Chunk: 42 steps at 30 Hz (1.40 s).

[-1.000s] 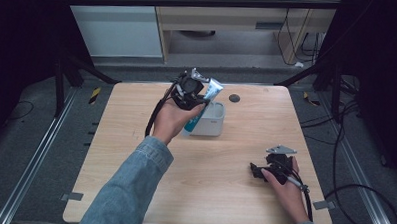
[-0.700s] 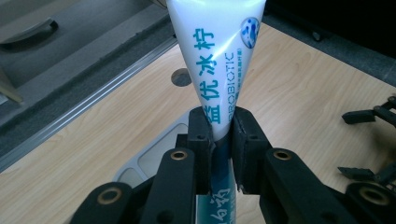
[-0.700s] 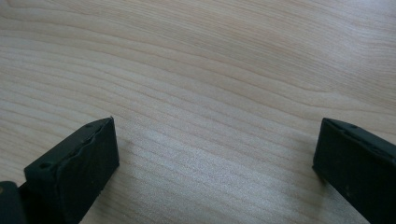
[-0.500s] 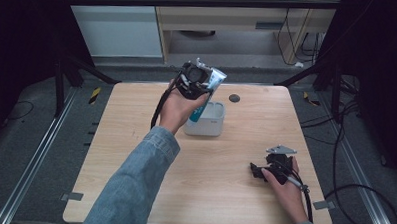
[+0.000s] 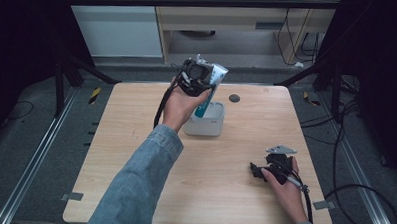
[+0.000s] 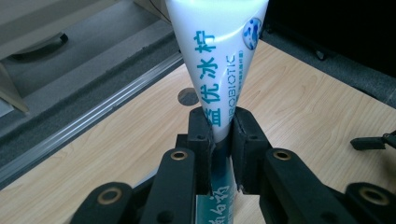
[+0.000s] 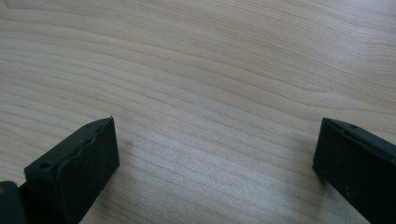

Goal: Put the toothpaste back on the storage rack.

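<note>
A white and teal toothpaste tube (image 5: 211,87) with blue lettering is clamped between the jaws of my left gripper (image 5: 200,77), held above a white square container (image 5: 210,123) at the table's back middle. In the left gripper view the tube (image 6: 219,60) rises from the gripper (image 6: 221,140) with its flat crimped end away from me, its lower teal end dipping toward the container. My right gripper (image 5: 258,170) rests low on the table at the front right, jaws wide open over bare wood (image 7: 215,154), with nothing between them.
A small dark round disc (image 5: 234,98) lies on the wooden table (image 5: 135,140) behind the container; it is also seen in the left gripper view as a disc (image 6: 188,96). Metal rails and cables run along the floor on both sides.
My left gripper has lifted the tube up and slightly back over the container, tilting it more upright. The right gripper has not moved.
</note>
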Each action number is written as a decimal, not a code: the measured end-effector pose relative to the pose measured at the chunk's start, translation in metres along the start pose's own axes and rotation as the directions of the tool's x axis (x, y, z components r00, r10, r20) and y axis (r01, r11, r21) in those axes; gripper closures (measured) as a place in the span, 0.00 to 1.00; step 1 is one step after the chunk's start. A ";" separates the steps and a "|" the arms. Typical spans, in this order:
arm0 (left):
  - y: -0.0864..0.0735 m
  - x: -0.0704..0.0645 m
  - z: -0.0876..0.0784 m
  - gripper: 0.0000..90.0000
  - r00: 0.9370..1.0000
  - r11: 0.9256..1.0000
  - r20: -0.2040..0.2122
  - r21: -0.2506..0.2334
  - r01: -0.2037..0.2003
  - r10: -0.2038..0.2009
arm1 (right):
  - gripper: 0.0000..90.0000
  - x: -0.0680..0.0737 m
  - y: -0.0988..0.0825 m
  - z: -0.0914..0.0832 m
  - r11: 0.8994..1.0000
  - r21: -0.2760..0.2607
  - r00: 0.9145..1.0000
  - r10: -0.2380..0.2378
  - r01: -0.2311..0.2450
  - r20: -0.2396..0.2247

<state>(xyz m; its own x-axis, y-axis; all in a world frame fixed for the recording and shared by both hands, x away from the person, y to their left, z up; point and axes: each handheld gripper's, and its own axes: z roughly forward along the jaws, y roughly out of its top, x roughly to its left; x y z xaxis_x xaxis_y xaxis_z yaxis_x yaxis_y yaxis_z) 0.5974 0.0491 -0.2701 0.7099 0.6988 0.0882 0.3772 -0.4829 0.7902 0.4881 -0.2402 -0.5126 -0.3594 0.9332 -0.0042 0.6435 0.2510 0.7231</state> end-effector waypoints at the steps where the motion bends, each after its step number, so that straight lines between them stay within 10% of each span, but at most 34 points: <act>1: 0.001 -0.001 0.000 0.87 1.000 1.000 -0.001 -0.001 0.000 0.000 | 0.00 0.000 0.000 0.000 1.000 0.000 1.000 0.000 0.000 0.000; 42: 0.001 0.012 0.024 0.87 0.997 0.988 -0.029 -0.140 0.060 -0.065 | 0.00 0.000 0.000 0.000 1.000 -0.002 1.000 -0.001 0.001 0.001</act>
<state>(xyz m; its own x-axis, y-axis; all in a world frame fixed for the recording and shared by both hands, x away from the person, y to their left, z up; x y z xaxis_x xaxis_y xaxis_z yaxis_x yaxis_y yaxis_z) 0.6205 0.0445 -0.2829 0.6660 0.7440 0.0543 0.3322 -0.3610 0.8714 0.4882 -0.2401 -0.5128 -0.3595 0.9331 -0.0052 0.6416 0.2512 0.7247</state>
